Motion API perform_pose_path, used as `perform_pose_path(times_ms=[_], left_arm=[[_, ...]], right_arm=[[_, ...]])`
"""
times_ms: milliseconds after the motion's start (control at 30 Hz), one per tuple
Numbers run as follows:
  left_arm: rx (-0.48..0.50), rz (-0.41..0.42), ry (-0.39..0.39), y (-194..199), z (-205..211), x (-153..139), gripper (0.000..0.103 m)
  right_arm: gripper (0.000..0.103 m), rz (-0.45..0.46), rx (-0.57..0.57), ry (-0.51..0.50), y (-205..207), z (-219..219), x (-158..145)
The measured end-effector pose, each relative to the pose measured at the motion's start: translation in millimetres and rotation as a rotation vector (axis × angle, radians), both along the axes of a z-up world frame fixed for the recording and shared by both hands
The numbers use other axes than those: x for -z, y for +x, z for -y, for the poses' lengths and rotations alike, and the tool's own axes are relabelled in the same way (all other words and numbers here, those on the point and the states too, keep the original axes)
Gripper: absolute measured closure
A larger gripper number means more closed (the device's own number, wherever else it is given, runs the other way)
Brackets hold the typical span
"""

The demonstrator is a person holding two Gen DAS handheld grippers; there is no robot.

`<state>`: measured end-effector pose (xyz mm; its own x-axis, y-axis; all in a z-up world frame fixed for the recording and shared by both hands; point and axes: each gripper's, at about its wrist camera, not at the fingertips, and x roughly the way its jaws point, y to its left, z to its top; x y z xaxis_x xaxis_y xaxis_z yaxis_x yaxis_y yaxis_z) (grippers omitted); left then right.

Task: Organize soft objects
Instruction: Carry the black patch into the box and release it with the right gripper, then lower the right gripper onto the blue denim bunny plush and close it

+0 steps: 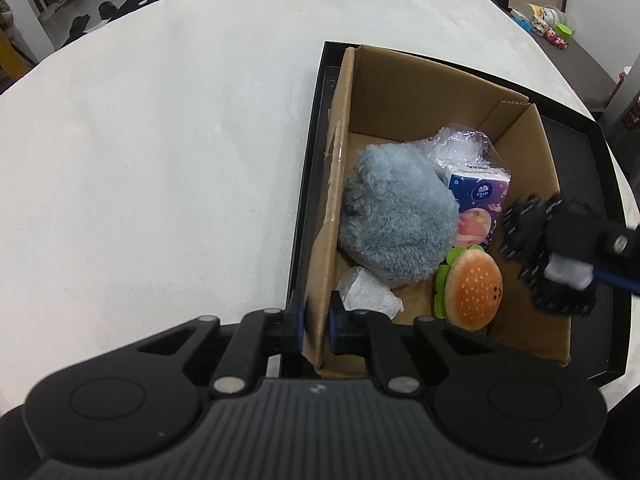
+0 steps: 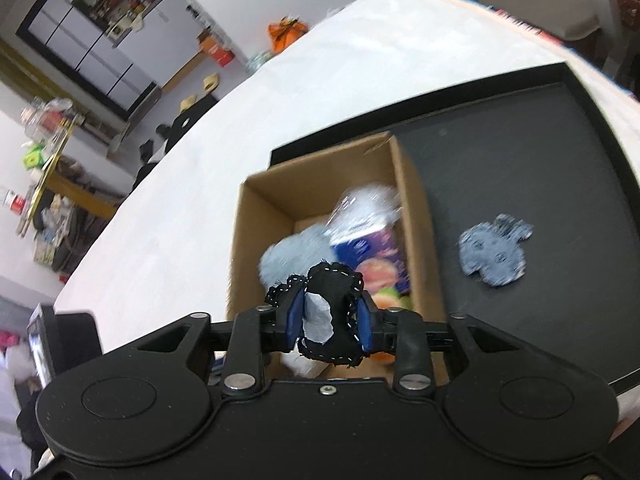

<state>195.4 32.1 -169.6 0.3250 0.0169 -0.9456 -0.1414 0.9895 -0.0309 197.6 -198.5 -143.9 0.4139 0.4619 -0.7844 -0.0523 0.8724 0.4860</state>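
Observation:
My left gripper is shut on the near left wall of an open cardboard box. The box stands on a black tray and holds a grey plush, a burger plush, a blue tissue pack and a clear plastic bag. My right gripper is shut on a black cloth piece with white stitching and a pale patch, held over the box's near edge. In the left wrist view that black cloth piece hangs above the box's right side.
A blue denim cloth piece lies on the bare part of the black tray, right of the box. A crumpled white wrapper lies in the box's near corner. The tray rests on a white table. Room clutter lies beyond the table.

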Motion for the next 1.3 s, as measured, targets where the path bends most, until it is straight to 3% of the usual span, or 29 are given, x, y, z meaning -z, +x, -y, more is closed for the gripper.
perform_pose_path(times_ms=[67, 133, 767, 1033, 1300], left_arm=[[0.000, 0.001, -0.002, 0, 0, 0, 0.093], [-0.001, 0.002, -0.005, -1, 0, 0, 0.092], [0.007, -0.010, 0.012, -1, 3, -3, 0.090], [0.017, -0.022, 0.032, 1, 9, -2, 0.087], [0.006, -0.006, 0.055, 7, 12, -7, 0.060]], right_arm=[[0.051, -0.028, -0.016, 0.014, -1, -3, 1], [0.047, -0.034, -0.020, 0.014, -3, -5, 1], [0.046, -0.038, 0.050, -0.019, 0, 34, 4], [0.046, -0.025, 0.129, -0.009, 4, 63, 13], [0.046, -0.034, 0.159, -0.017, 14, 82, 34]])
